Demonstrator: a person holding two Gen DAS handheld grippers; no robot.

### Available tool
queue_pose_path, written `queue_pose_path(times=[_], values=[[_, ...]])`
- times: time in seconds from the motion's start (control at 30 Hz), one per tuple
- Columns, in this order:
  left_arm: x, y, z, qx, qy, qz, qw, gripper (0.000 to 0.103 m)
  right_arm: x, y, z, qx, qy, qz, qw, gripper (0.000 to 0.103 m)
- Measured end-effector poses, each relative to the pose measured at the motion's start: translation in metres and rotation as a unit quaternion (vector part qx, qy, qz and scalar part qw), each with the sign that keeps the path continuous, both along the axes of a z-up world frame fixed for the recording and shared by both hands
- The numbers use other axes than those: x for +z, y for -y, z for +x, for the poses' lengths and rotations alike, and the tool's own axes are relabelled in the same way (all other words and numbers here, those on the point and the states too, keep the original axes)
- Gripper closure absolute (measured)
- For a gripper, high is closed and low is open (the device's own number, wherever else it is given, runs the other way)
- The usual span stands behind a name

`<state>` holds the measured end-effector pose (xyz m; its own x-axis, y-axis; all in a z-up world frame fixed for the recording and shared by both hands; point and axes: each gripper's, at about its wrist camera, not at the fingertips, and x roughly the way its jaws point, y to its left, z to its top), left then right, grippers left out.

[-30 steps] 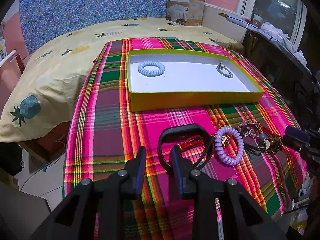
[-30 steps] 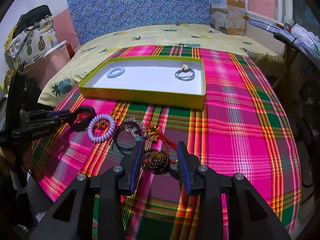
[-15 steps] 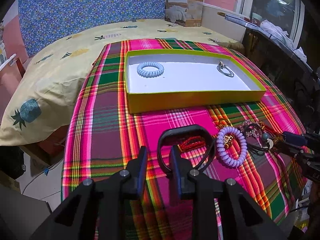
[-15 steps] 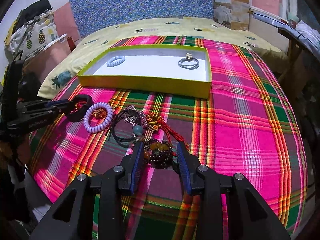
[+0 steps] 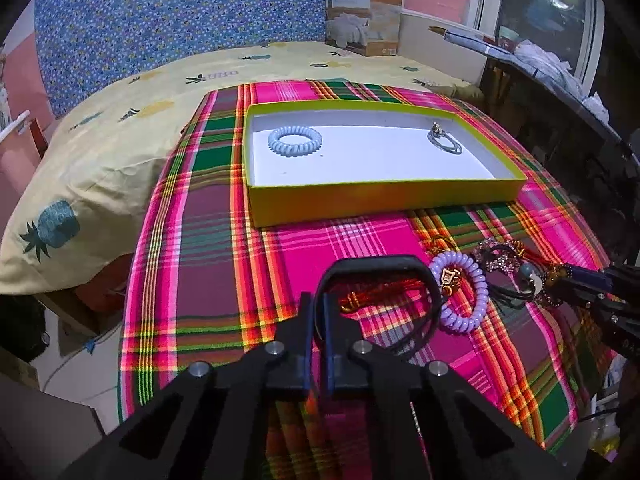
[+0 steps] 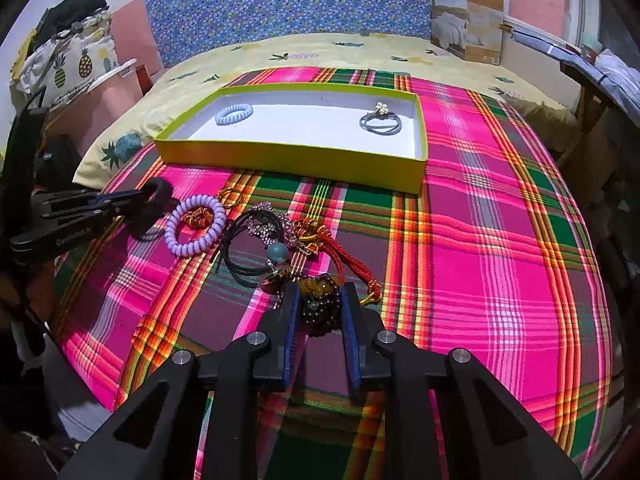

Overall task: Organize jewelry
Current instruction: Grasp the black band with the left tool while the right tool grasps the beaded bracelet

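A loose pile of jewelry lay on the plaid cloth (image 6: 500, 240) in the lower middle of both views. In the left wrist view, the black band (image 5: 376, 268) stood just above the bottom centre, its left side pinched between the pressed-together fingers of the left gripper (image 5: 318, 332). Right of it lay the purple coil tie (image 5: 460, 292), with a gold charm inside its ring, then a tangle of black cords and sparkly pieces toward the right edge.

In the right wrist view, the dark beaded bracelet (image 6: 320, 308) sat between the blue-padded fingers of the right gripper (image 6: 320, 312), whose jaws were closing on it; the pads looked to touch the beads on both sides. Just above lay a red cord (image 6: 340, 256) with gold ends, and left of that the black cords (image 6: 248, 248) with a grey-blue bead.

Further up the frame stood the yellow-green box (image 6: 288, 160), its white floor holding a pale blue coil tie (image 6: 234, 114) at its left end and a grey hair tie (image 6: 380, 122) with a small flower at its right end, well apart.
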<state>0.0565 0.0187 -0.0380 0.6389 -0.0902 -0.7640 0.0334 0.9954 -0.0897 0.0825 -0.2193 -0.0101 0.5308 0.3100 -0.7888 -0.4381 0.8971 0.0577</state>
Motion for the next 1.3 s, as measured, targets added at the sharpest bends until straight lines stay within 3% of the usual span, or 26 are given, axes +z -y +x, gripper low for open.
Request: queue_pose_path(times=[0.67,1.0,1.3], values=[[0.032,-0.013,-0.021,0.017,0.034,-0.026,0.9989,0.099,0.031,0.002,-0.013,-0.002,0.037,0.038,0.999,0.083],[0.043,-0.012,0.005,0.02,0.04,-0.021,0.9988,0.099,0.042,0.0,0.005,-0.006,0.051,0.051,0.997,0.083],[0.05,-0.019,0.043,0.033,0.044,-0.011,0.9984,0.099,0.054,-0.006,0.048,-0.005,0.072,0.053,0.996,0.083]])
